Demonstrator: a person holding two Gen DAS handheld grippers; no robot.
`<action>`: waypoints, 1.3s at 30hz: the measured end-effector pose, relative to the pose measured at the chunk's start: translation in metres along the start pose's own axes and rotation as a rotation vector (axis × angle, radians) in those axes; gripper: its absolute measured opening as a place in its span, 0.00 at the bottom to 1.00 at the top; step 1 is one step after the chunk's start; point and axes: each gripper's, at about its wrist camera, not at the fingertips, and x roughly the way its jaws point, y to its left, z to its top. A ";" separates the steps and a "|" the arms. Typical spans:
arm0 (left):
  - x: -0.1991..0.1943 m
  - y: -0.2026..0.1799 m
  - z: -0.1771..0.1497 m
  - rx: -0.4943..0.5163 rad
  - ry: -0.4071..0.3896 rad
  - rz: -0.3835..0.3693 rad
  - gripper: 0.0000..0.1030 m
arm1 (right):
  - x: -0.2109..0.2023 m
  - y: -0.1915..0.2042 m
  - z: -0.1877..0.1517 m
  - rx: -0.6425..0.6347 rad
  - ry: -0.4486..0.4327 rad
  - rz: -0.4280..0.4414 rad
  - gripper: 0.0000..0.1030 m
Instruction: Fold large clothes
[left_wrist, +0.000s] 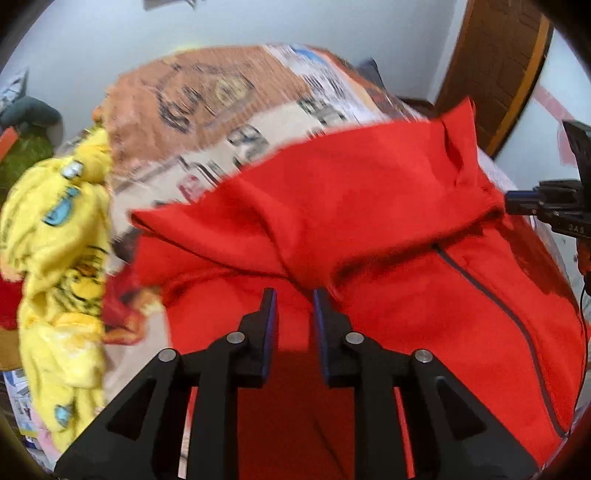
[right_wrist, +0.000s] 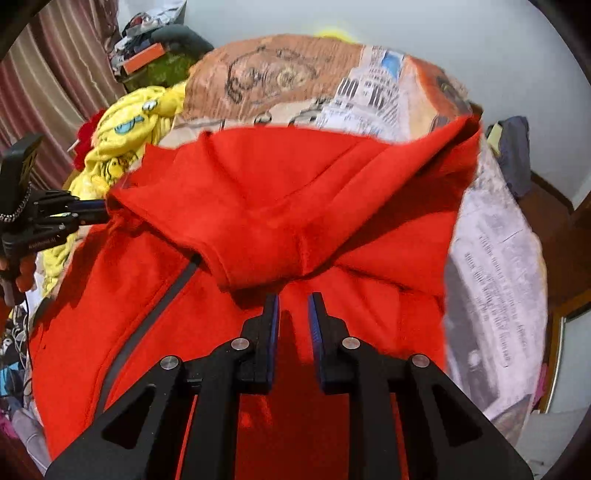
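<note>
**The fold could slip loose**

The big red fleece zip-up jacket (left_wrist: 388, 295) lies on the bed with the printed car-and-newspaper cover (left_wrist: 229, 122), partly folded over itself. The left gripper (left_wrist: 294, 301) and right gripper (right_wrist: 294, 304) both look parted, gripping nothing I can see. The fold could flop back, or catch the fuzzy yellow garment (left_wrist: 59, 266) close by.

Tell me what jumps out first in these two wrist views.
The bright red hooded jacket fills the middle of both views, its hood flopped toward the cameras, a dark zipper running down the front. Both the left gripper and the right gripper point at it, jaws apart. A yellow cartoon-print garment lies bunched beside it.
</note>
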 end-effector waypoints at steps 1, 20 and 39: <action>-0.007 0.007 0.006 -0.015 -0.021 0.024 0.32 | -0.005 -0.002 0.006 0.005 -0.024 -0.007 0.16; 0.105 0.074 0.065 -0.284 0.084 0.122 0.40 | 0.087 -0.019 0.081 0.091 0.025 -0.233 0.47; 0.073 0.091 0.018 -0.284 0.057 0.251 0.51 | 0.004 -0.109 0.012 0.343 -0.082 -0.270 0.64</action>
